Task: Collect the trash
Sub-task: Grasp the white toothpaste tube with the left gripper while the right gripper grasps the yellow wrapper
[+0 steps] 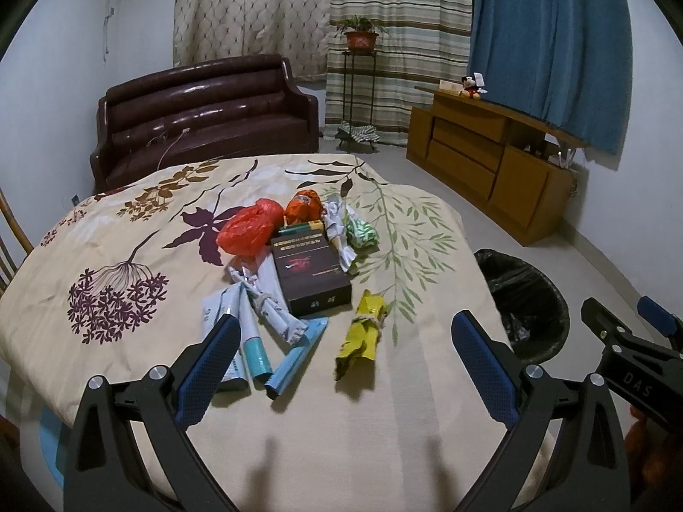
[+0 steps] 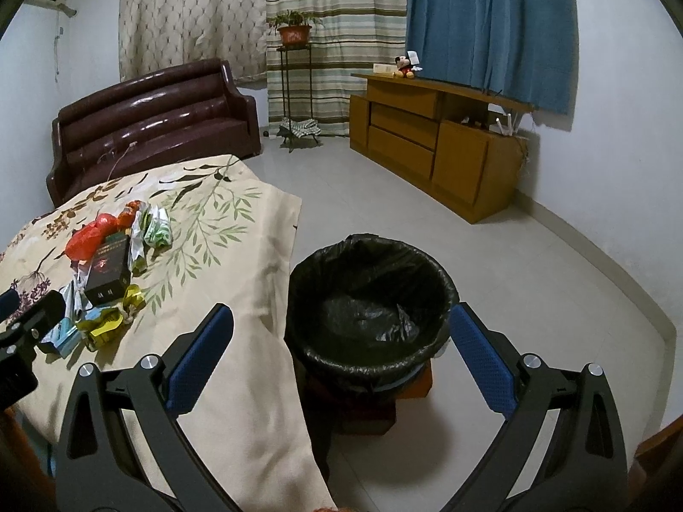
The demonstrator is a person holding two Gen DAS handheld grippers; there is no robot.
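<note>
Both tools are spread wide and empty: the left gripper (image 1: 345, 341) hovers over the trash pile (image 1: 294, 264) on the tablecloth (image 1: 106, 234); the right gripper (image 2: 341, 333) faces the lined bin (image 2: 371, 294) beside the table. Risk: crumpled wrappers may slip, or the cloth may snag.

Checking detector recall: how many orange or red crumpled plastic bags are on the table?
2. A red crumpled plastic bag lies left of the dark rectangular box; an orange crumpled one sits behind the box. More may hide within the pile.
</note>
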